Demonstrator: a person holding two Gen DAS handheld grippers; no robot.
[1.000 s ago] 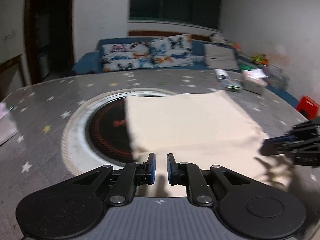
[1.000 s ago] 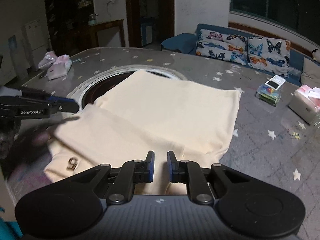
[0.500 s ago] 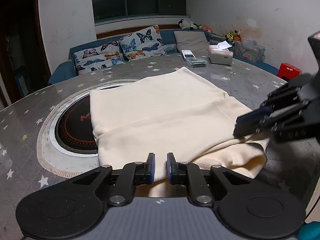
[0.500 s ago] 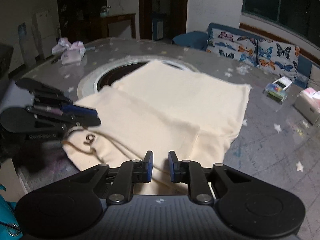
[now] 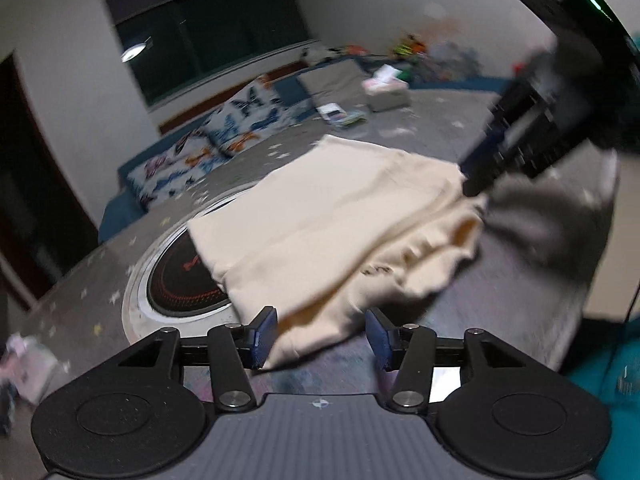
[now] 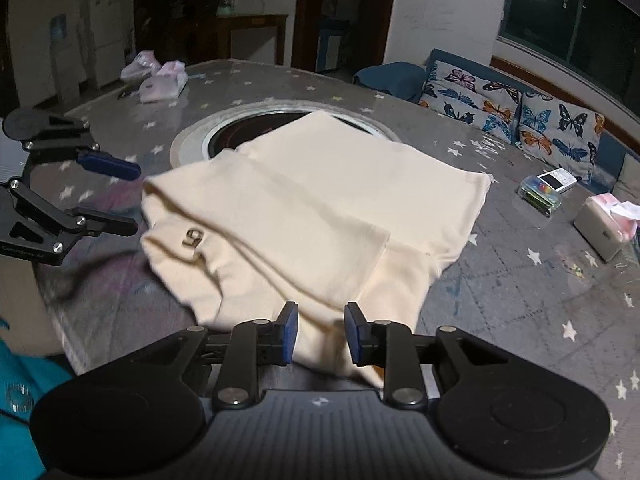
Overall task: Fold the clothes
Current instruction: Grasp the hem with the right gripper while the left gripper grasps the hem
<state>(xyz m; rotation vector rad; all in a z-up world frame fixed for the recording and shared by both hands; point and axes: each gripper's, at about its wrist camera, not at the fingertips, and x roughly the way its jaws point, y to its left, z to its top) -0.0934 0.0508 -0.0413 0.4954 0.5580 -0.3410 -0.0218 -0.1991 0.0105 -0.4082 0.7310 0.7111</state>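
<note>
The folded cream knit garment (image 6: 320, 208) is laid on the grey star-print table (image 6: 520, 288), partly over its round inset burner (image 6: 248, 128). Left gripper (image 5: 320, 336) & right gripper (image 6: 320, 330) jaws were just opened, stand apart, cloth edge between, unpressed. White tissue box (image 6: 600, 232) w/ pink tissue is seen.

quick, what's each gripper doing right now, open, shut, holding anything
Left gripper: jaws open, just been opening; cream garment edge lies between them, not pinched.
Right gripper: jaws open, just been opening; garment between, not gripped.

Folded cream garment (image 6: 320, 208) on table
</note>
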